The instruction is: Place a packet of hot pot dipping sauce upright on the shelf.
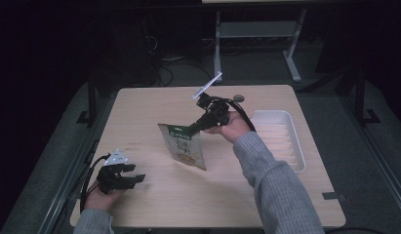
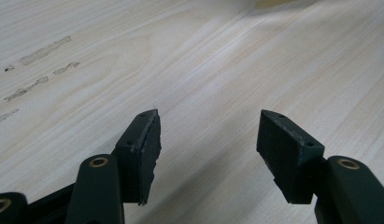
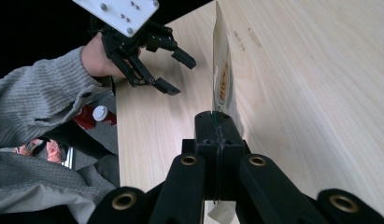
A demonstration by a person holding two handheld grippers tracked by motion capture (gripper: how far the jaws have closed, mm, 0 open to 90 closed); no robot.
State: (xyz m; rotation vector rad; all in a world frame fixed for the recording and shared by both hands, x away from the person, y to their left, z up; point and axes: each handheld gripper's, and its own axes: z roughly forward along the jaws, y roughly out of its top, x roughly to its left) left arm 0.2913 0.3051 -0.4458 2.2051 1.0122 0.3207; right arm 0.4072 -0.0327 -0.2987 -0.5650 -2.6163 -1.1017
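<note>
A big wooden table [image 1: 159, 195] is sitting in a dark room, and a person is reaching over it with both arms in grey sleeves. A white tray [image 1: 298, 141] is lying on the right side of the table. Near the middle, a snack bag [image 1: 184, 145] with a green top is hanging in the air above the wood, tilted, with its low corner close to the table. The right gripper [image 1: 194, 127] is pinching the top edge of the bag, and in the right gripper view its two black jaws are pressing tight together on the thin bag [image 3: 223, 79]. The left gripper [image 1: 138, 179] is resting down by the near left corner of the table, well apart from the bag. Its jaws are standing wide apart with nothing between them, just bare wood [image 2: 217, 70] showing in the gap.
</note>
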